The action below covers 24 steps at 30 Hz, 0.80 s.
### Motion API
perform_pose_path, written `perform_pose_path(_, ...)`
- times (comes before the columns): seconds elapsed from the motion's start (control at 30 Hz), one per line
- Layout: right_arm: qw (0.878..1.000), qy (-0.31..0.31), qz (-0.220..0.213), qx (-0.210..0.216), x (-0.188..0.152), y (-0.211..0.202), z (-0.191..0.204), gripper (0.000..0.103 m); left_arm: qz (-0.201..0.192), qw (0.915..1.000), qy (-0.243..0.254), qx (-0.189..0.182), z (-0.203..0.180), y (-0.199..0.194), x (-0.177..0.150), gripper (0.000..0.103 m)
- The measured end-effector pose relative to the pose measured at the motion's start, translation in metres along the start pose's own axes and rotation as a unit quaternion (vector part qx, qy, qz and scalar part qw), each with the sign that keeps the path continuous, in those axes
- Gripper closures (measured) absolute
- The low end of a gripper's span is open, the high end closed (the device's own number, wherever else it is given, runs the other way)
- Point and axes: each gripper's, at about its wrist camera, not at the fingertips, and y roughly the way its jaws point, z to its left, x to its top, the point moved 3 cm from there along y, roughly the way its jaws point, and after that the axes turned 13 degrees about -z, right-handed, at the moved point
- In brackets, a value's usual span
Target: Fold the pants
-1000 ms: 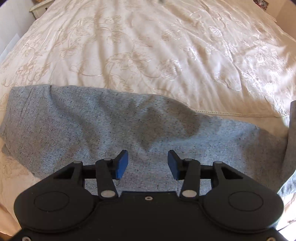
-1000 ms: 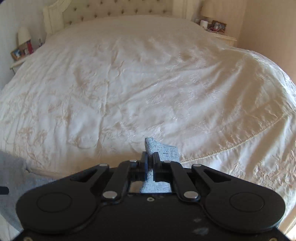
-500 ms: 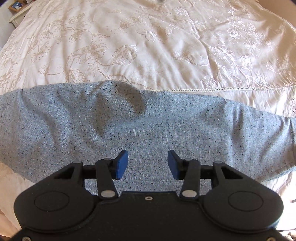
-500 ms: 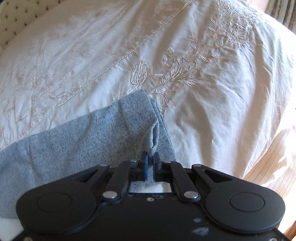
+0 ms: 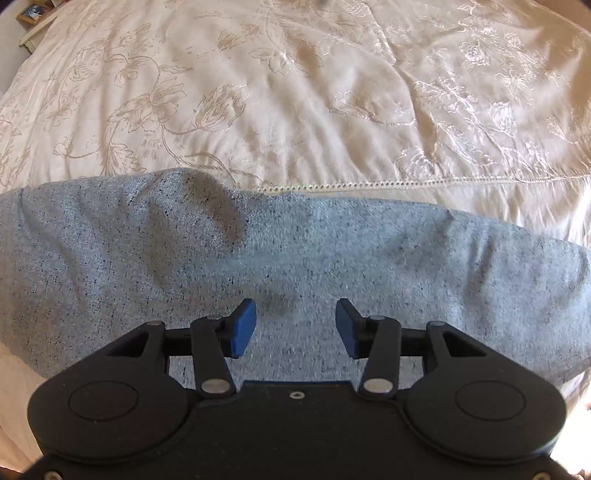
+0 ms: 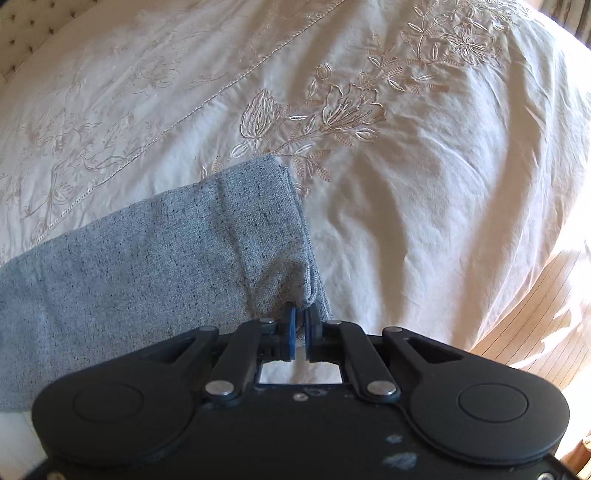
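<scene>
The grey speckled pants [image 5: 295, 254] lie as a long band across the cream embroidered bedspread [image 5: 295, 92]. My left gripper [image 5: 295, 326] is open and empty, its blue pads just above the middle of the fabric. In the right wrist view the pants [image 6: 166, 251] end at a hem on the right. My right gripper [image 6: 301, 325] is shut on the near corner of that hem, low over the bedspread [image 6: 424, 184].
The bed's right edge drops off at the lower right of the right wrist view, with wooden floor [image 6: 535, 332] beyond. A tufted headboard [image 6: 22, 37] shows at the far left. A nightstand with a framed photo [image 5: 33, 14] stands at the top left.
My right gripper has carried the hem down and laid the pant leg flat on the bed. The pants now lie as an even band under my left gripper, which stayed open.
</scene>
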Motion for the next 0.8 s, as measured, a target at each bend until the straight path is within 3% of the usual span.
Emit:
perform_pose_path(0.23,1.0,-0.022,0.016,0.013,0.004,0.007,-0.001,0.098,0.013,0.9977,-0.058,0.032,0.021,0.046,0.048,0.049)
perform_pose_path(0.43,0.998,-0.055,-0.001,0.006,0.021,-0.012,0.003,0.087,-0.048,0.9962,-0.071,0.011,0.043,-0.005,0.068,0.048)
perform_pose_path(0.5,0.996,-0.079,-0.028,0.005,0.029,-0.022,0.009,0.087,-0.063,0.9951,-0.075,0.012,0.059,-0.028,0.06,0.047)
perform_pose_path(0.63,0.989,-0.128,-0.068,0.035,0.041,-0.039,0.036,0.085,-0.062,0.9918,-0.101,0.049,0.106,-0.056,0.027,0.047)
perform_pose_path(0.8,0.978,-0.174,-0.067,0.09,0.038,-0.041,0.095,0.085,-0.024,0.9832,-0.144,0.11,0.165,-0.059,-0.026,0.047)
